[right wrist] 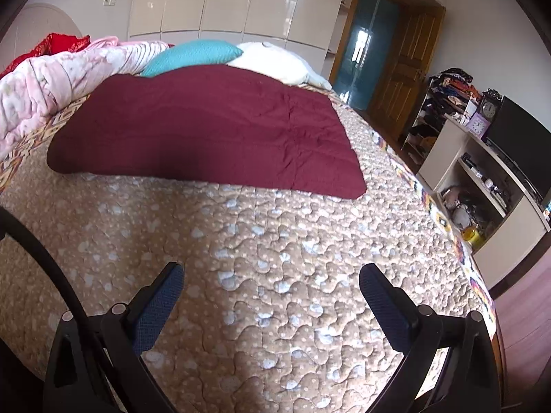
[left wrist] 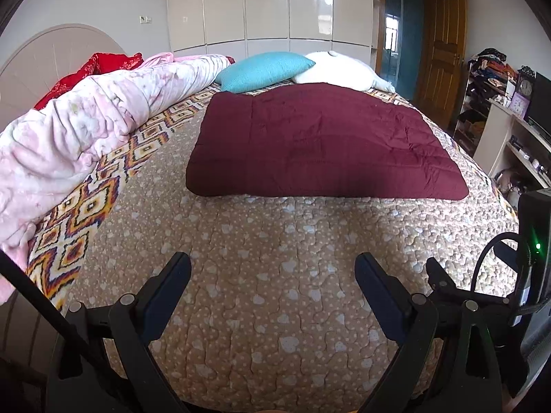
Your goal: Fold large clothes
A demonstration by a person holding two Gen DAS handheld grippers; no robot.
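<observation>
Bed (left wrist: 275, 309): quilted tan cover, bare near both grippers.
Maroon quilted garment (left wrist: 320, 141): lies flat mid-bed, well apart from both — likely soft, bulky, light; take its near corners.
Left gripper (left wrist: 272, 268): jaws wide, empty.
Right gripper (right wrist: 272, 275): jaws wide, empty.

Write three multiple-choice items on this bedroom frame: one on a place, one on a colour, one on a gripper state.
1. Where does the maroon garment lie?
A. flat on the bed
B. on the floor
C. on the shelf

2. Which colour is the pillow beside the white one?
A. yellow
B. turquoise
C. black

3. How do both grippers stand?
A. shut on cloth
B. shut, empty
C. open, empty

Key: 1 A, it is spread on the bedspread; 2 B, plainly turquoise; 3 C, the left gripper and right gripper hold their fingers apart over bare quilt.
</observation>
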